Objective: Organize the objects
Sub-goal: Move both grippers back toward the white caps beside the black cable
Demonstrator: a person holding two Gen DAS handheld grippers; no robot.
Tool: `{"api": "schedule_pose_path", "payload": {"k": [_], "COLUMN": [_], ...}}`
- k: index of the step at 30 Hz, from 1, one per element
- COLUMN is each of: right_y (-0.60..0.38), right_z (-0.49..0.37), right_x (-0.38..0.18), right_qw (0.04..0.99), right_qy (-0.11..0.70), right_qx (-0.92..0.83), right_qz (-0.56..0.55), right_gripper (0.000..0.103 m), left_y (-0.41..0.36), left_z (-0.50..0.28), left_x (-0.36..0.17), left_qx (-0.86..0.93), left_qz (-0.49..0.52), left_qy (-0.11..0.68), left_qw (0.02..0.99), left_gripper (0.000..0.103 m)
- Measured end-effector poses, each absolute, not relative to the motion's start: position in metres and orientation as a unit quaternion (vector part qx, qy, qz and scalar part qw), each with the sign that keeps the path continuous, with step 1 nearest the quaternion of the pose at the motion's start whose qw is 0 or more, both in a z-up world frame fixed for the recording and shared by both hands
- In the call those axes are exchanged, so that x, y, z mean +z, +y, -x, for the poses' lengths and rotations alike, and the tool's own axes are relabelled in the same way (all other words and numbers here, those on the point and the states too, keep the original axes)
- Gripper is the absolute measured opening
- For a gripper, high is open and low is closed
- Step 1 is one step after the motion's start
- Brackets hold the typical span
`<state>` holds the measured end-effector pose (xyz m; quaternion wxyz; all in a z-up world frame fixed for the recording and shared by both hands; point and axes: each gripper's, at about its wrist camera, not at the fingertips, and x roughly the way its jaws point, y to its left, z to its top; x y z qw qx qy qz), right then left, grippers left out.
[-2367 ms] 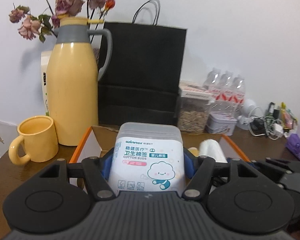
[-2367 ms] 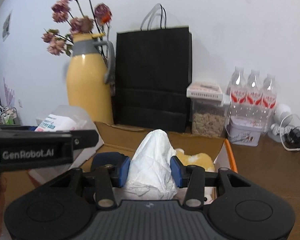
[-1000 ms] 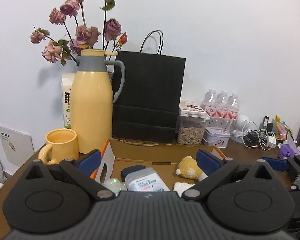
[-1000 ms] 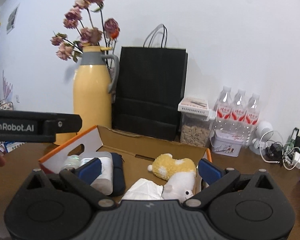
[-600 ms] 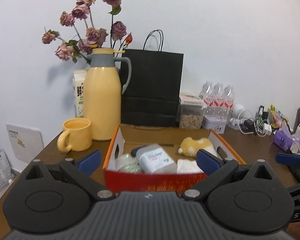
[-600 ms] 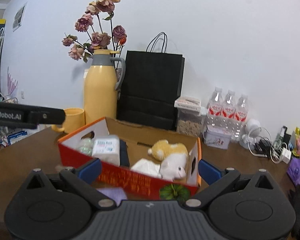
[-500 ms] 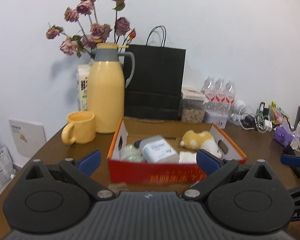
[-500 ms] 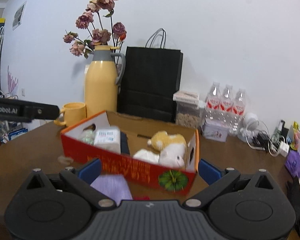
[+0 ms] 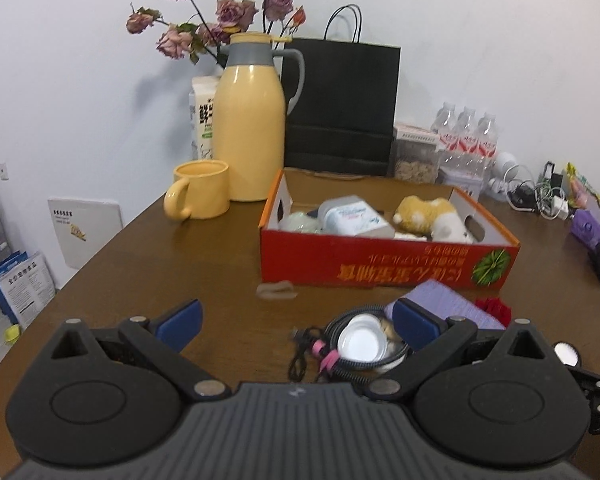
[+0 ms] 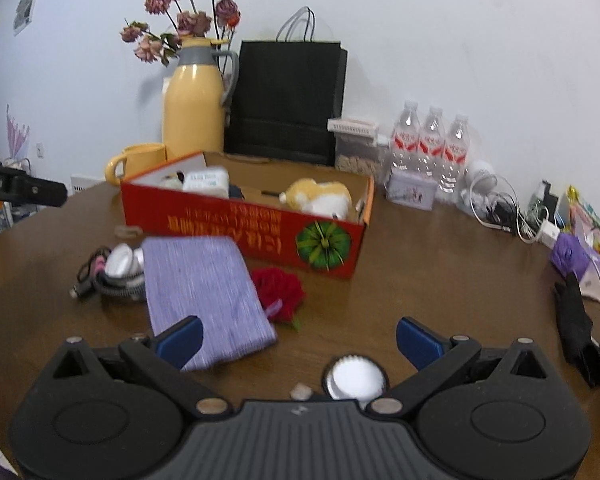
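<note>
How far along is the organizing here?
Partly done: the cotton buds pack and plush toy sit in the red box. Both grippers, left and right, are open and empty. The purple cloth, coiled cable, red flower and white cap remain on the table.

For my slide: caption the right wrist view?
Open right gripper facing purple cloth, red flower and half-filled red box.
</note>
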<state>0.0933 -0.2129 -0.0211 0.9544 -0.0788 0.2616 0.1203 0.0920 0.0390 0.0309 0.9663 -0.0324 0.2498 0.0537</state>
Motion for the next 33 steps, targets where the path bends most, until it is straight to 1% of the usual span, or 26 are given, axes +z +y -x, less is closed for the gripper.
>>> {"api": "schedule_pose_path", "payload": {"k": [16, 19, 24, 26, 28, 29, 30, 33], "right_y": [-0.249, -0.252, -0.254, -0.253, -0.252, -0.251, -0.252, -0.252], "right_z": [-0.104, -0.112, -0.123, -0.125, -0.126, -0.126, -0.127, -0.128], "right_x": [-0.053, -0.057, -0.061, -0.061, -0.061, -0.061, -0.06, -0.059], "right_qw": [0.943, 0.94, 0.938, 0.939, 0.94, 0.94, 0.94, 0.942], "right_qy": [0.309, 0.317, 0.322, 0.32, 0.317, 0.316, 0.314, 0.311], "right_qx": [0.107, 0.112, 0.122, 0.125, 0.128, 0.13, 0.13, 0.126], "right_qz": [0.065, 0.053, 0.033, 0.028, 0.024, 0.022, 0.019, 0.015], "right_gripper": [0.103, 0.094, 0.077, 0.073, 0.066, 0.06, 0.058, 0.058], "left_y": [0.032, 0.03, 0.03, 0.03, 0.029, 0.029, 0.029, 0.03], "left_z": [-0.097, -0.097, -0.098, -0.097, -0.097, -0.098, -0.098, -0.098], "left_x": [0.007, 0.005, 0.004, 0.003, 0.003, 0.003, 0.003, 0.003], "left_qx": [0.064, 0.065, 0.066, 0.066, 0.064, 0.064, 0.064, 0.064], "left_qz": [0.021, 0.021, 0.021, 0.021, 0.021, 0.021, 0.021, 0.022], "left_qy": [0.293, 0.295, 0.299, 0.3, 0.3, 0.3, 0.3, 0.3], "left_qw": [0.954, 0.953, 0.952, 0.951, 0.952, 0.952, 0.952, 0.951], "left_gripper": [0.103, 0.103, 0.103, 0.103, 0.103, 0.103, 0.103, 0.103]}}
